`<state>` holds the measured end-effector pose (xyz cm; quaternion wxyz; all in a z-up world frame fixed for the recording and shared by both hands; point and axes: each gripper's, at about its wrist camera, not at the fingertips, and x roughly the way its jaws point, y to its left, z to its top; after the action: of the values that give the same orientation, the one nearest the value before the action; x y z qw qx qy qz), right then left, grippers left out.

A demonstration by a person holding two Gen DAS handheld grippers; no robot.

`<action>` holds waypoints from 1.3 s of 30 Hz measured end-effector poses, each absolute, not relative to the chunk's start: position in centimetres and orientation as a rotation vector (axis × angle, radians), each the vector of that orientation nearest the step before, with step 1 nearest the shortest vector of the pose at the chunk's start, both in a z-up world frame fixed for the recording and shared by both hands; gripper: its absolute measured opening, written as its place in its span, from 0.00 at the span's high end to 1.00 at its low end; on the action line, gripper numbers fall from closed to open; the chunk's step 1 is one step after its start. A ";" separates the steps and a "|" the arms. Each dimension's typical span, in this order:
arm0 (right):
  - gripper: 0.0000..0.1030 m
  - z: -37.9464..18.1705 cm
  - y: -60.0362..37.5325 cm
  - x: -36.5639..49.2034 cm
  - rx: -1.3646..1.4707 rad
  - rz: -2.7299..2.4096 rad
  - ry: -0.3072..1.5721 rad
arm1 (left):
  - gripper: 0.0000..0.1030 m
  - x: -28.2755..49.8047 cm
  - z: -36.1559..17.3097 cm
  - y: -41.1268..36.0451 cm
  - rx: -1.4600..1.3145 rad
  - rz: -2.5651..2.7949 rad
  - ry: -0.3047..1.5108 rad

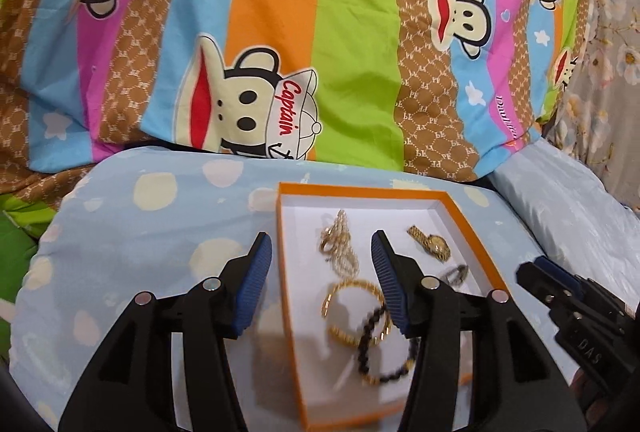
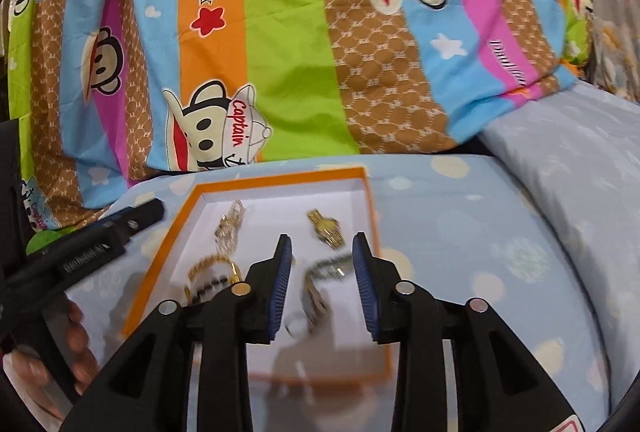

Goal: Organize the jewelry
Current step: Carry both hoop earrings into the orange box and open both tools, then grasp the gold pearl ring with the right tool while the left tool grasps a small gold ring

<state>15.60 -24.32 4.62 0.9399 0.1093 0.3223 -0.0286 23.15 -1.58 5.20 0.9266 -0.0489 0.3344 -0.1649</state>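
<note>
An orange-rimmed white box (image 1: 362,191) lies on a pale blue pillow and also shows in the right wrist view (image 2: 280,176). In it lie a gold chain tangle (image 1: 338,244), a gold watch (image 1: 430,243), a gold bangle (image 1: 344,306), a black bead bracelet (image 1: 374,352) and a silver watch (image 2: 320,272). My left gripper (image 1: 322,248) is open and empty above the box's left side. My right gripper (image 2: 322,248) is open and empty above the silver watch; it also shows in the left wrist view (image 1: 552,280).
A striped cartoon-monkey quilt (image 1: 320,32) is bunched behind the pillow (image 1: 160,232). A second pale blue pillow (image 2: 580,160) lies at the right. The left gripper's body and the hand holding it show at the left of the right wrist view (image 2: 80,252).
</note>
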 end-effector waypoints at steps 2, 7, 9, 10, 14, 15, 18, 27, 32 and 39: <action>0.66 3.9 -24.8 12.8 0.227 -0.087 0.678 | 0.51 21.0 5.0 -0.7 -0.094 -0.340 0.682; 0.66 1.2 -24.8 7.6 0.278 -0.105 0.754 | 0.51 15.7 3.5 0.9 -0.048 -0.330 0.714; 0.66 0.2 -24.3 5.9 0.290 -0.111 0.779 | 0.51 13.9 2.7 1.4 -0.050 -0.328 0.741; 0.66 0.0 -24.1 5.4 0.302 -0.107 0.790 | 0.51 13.2 2.4 1.5 -0.053 -0.329 0.753; 0.66 -0.1 -23.1 3.6 0.324 -0.100 0.785 | 0.51 10.9 1.7 1.8 -0.048 -0.331 0.781; 0.66 -0.2 -22.9 3.4 0.324 -0.095 0.790 | 0.51 10.3 1.5 1.8 -0.042 -0.328 0.787; 0.66 -0.4 -22.0 2.7 0.332 -0.074 0.806 | 0.51 9.5 0.8 1.9 -0.037 -0.320 0.812; 0.66 -0.5 -20.1 2.6 0.300 -0.041 0.831 | 0.47 9.1 0.4 1.9 -0.036 -0.308 0.838; 0.66 -0.6 -19.2 4.6 0.292 -0.015 0.843 | 0.47 9.5 0.1 2.3 -0.065 -0.308 0.857; 0.66 -0.8 -18.5 7.5 0.279 -0.013 0.867 | 0.47 9.6 -0.1 2.4 -0.076 -0.323 0.867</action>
<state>7.52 -18.46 -0.82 0.8980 0.1349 0.4187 -0.0061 9.61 2.35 -0.13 0.8943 -0.0365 0.4180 -0.1556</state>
